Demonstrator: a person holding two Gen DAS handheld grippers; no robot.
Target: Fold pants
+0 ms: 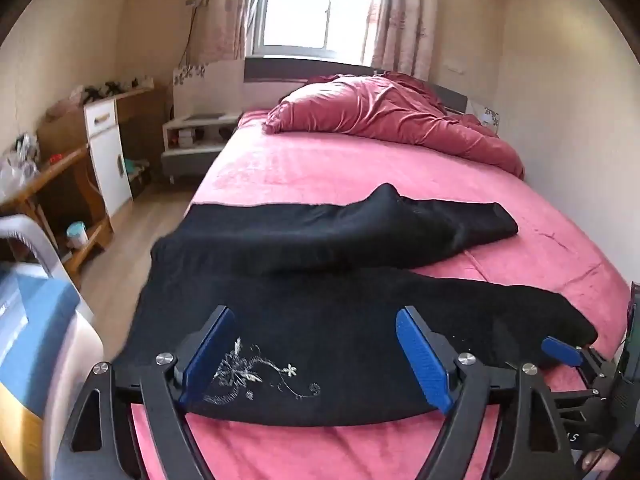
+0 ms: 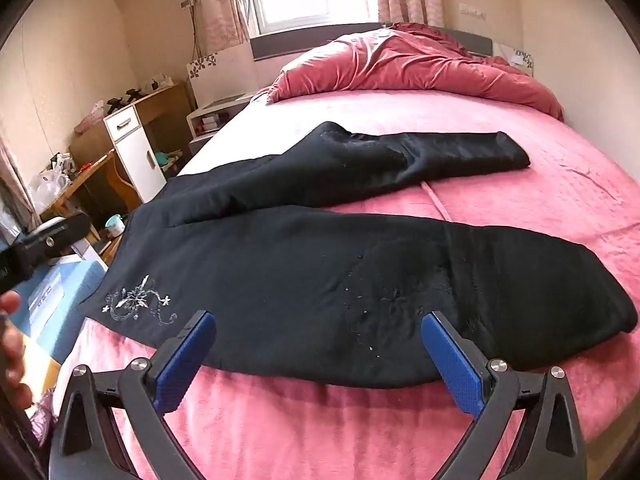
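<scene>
Nearest us, our left gripper (image 1: 316, 344) sits low over the near edge of the bed (image 1: 360, 452), its blue fingers (image 1: 424, 360) spread wide apart with nothing between them. The fingers straddle the waist end of the black pants (image 1: 320, 300), with the white floral embroidery (image 1: 260, 372) just between them; whether the tips touch the cloth we cannot tell.

Our right gripper (image 2: 320, 352) is held likewise, low and level, fingers (image 2: 452, 364) wide apart and empty, framing the near edge of the pants (image 2: 320, 272) along the closer leg, right of the embroidery (image 2: 138, 304).

The pants lie flat across the pink bed (image 2: 320, 432), waist left, legs running right. The far leg angles away, separate from the near one.

Farther off, a red quilt (image 1: 392, 116) is heaped at the head of the bed under the window (image 1: 316, 4). A white cabinet (image 1: 108, 152) stands far left.
</scene>
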